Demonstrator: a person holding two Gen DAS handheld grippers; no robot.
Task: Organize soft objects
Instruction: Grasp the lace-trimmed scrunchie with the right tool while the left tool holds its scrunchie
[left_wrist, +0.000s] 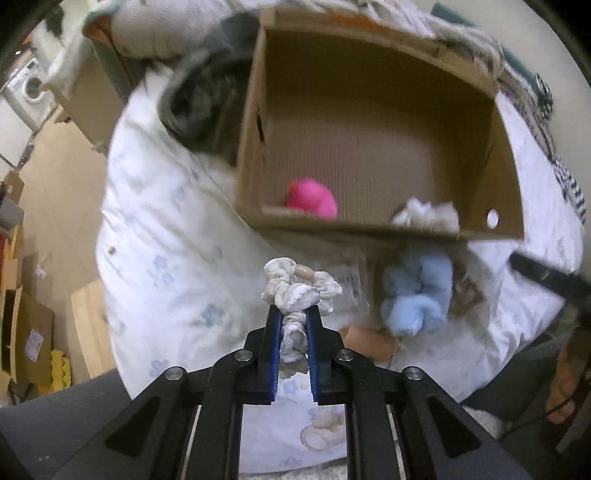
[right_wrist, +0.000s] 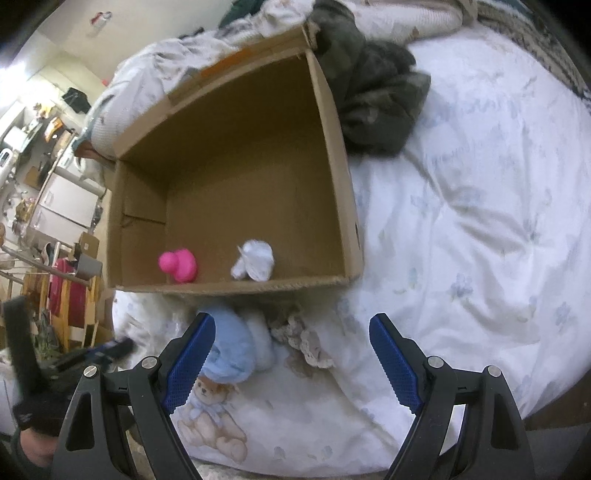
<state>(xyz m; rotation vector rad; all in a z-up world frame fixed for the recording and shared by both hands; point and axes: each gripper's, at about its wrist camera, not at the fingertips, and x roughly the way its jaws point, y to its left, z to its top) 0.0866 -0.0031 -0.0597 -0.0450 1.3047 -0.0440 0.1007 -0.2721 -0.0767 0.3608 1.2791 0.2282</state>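
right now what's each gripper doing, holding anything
Left gripper: shut on the white scrunchie.
Right gripper: open, holding nothing, above the blue fluffy scrunchie.

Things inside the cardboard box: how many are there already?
2. A pink toy sits near the front-left corner of the cardboard box, and a white scrunchie lies to its right by the front wall. The front wall may hide more.
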